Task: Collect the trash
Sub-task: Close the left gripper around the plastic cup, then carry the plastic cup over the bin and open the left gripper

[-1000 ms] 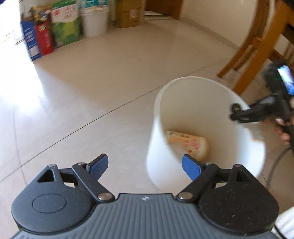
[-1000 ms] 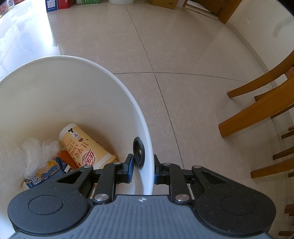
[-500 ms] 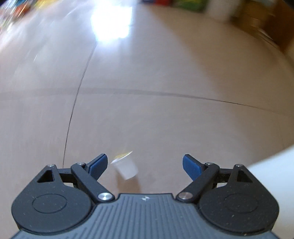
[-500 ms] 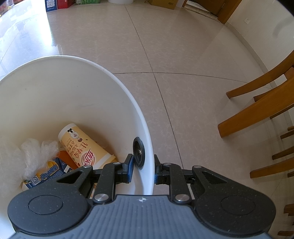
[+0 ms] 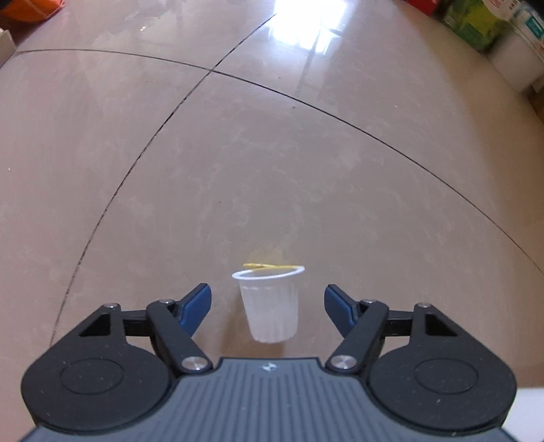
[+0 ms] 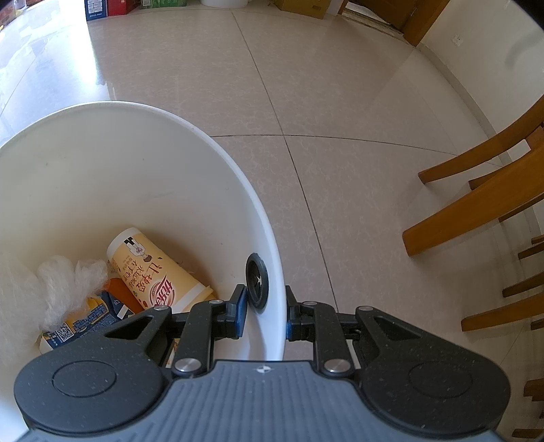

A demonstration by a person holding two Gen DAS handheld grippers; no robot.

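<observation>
White plastic cup (image 5: 270,304) stands upright on the tiled floor (image 5: 238,153), between the wide-spread fingers of the left gripper (image 5: 268,307), touching neither. The right gripper (image 6: 263,314) pinches the wall of the white bucket (image 6: 142,163), which holds a yellow paper cup (image 6: 153,272) and wrappers.

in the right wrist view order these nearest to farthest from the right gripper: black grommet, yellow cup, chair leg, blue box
1. black grommet, on the bin wall just ahead of the right gripper
2. yellow cup, in the bin, left
3. chair leg, on the floor, right
4. blue box, far top left
</observation>
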